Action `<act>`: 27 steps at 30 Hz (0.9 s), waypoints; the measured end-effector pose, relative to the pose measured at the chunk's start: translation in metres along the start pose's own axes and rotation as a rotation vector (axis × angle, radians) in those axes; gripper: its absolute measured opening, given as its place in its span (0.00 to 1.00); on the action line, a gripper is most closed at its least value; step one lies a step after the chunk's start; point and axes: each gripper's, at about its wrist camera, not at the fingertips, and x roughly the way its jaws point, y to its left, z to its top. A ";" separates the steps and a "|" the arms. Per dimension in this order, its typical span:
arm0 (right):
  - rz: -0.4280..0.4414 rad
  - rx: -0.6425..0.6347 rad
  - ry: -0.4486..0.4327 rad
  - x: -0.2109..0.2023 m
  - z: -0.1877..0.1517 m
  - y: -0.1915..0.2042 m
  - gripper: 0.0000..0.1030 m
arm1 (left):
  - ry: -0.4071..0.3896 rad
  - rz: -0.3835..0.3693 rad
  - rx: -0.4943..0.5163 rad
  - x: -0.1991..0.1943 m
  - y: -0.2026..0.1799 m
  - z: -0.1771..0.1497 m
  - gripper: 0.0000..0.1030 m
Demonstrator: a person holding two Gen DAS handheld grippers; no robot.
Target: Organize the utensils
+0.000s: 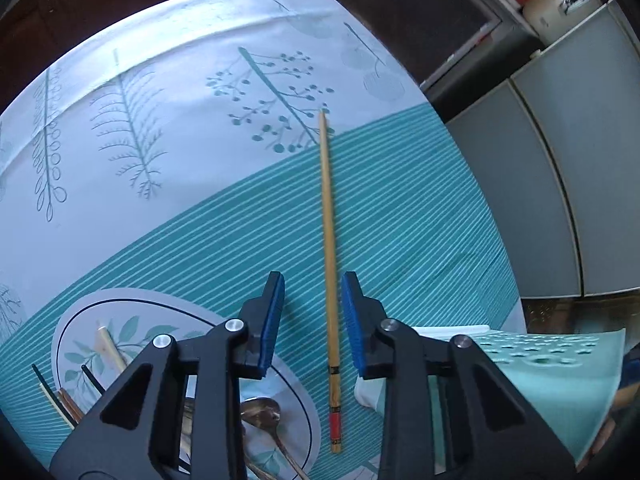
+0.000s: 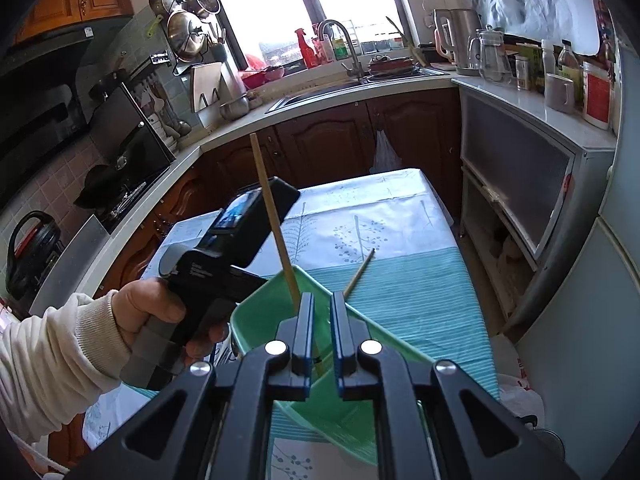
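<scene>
The chopstick (image 1: 329,264) lay flat on the striped teal part of the cloth, running up the middle of the left wrist view from its red-banded butt at the lower centre to its thin tip at the leaf print. It looked light, stiff and smooth, likely to roll or swivel if pinched off-centre, so the thicker stretch just above the red band seemed the surest place to take it. The left tool (image 1: 313,322) hung spread wide, its blue pads to either side of the stick and not touching it.

In the right wrist view the right tool (image 2: 321,332) stood narrowed around a second chopstick (image 2: 276,224), which rose steeply up and left from between the pads; whether they actually pinched it I could not tell. Under it sat a green tray (image 2: 256,312), beside the person's hand (image 2: 152,316) on the other handle.

At the lower left of the left wrist view a printed plate (image 1: 72,328) held more sticks and a spoon (image 1: 262,410), close to the left pad. The perforated tray edge (image 1: 560,352) crowded the lower right, leaving little room beside the butt end.
</scene>
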 end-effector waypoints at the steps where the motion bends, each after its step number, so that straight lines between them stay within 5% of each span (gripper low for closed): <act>1: 0.004 0.002 0.001 0.000 0.000 0.000 0.08 | 0.012 0.013 0.004 0.003 -0.004 0.001 0.26; 9: 0.007 -0.004 -0.005 -0.006 -0.002 0.000 0.08 | 0.032 0.086 0.026 0.007 -0.022 0.004 0.24; 17: 0.002 0.017 -0.025 -0.013 -0.003 -0.004 0.08 | 0.047 0.274 0.089 0.015 -0.049 0.001 0.16; 19: 0.000 0.032 -0.025 -0.014 -0.003 -0.008 0.07 | 0.053 0.277 0.077 0.015 -0.049 -0.001 0.07; 24: 0.015 0.052 -0.020 -0.015 -0.005 -0.013 0.08 | 0.040 0.312 0.036 0.008 -0.041 -0.013 0.04; 27: 0.018 0.059 -0.004 -0.011 -0.006 -0.015 0.08 | 0.029 0.263 -0.036 -0.001 -0.025 -0.026 0.04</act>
